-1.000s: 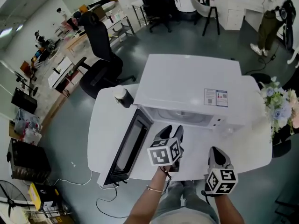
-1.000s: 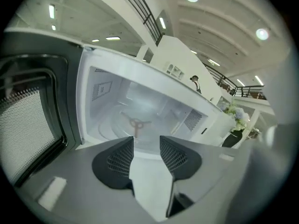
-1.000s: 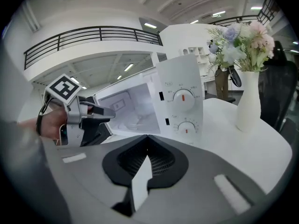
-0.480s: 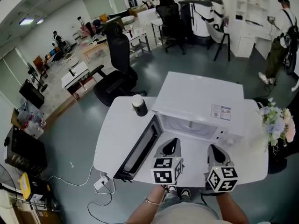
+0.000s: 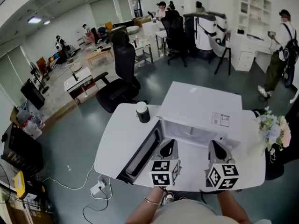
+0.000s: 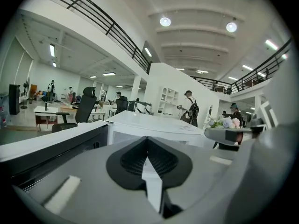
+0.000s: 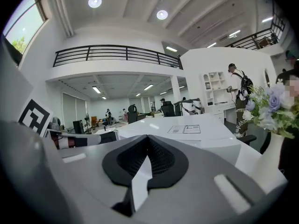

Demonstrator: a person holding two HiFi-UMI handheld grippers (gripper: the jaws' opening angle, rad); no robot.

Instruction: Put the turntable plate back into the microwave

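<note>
Turntable plate: it cannot be made out in any view. Neither gripper carries it and it is not on the tabletop (image 5: 117, 139), so it is judged to be already inside the open cavity of the microwave (image 5: 201, 104), though the pale interior shows no clear outline of it. The step in hand is therefore judged to be release and withdrawal. The left gripper (image 5: 169, 143) and the right gripper (image 5: 215, 146) hang side by side at 6 o'clock of the cavity mouth, clear of it, pointing roughly level at the appliance. The fingers of both are fully together with nothing between them. The door (image 5: 142, 154) stands swung open at 9 o'clock of the cavity, a dark cup (image 5: 142, 112) stands at 10 o'clock of the microwave, and a bunch of flowers (image 5: 273, 130) stands at 3 o'clock. The next move, if any, is probably to confirm that the plate sits flat on its hub and to push the door shut from its free edge, using the left gripper, which is nearer. Compared with the earlier frames, the left gripper was at the cavity mouth with its fingers apart. They have just been closing on nothing, and both grippers have drawn back toward the person and risen. The right gripper's fingers were already together.
</note>
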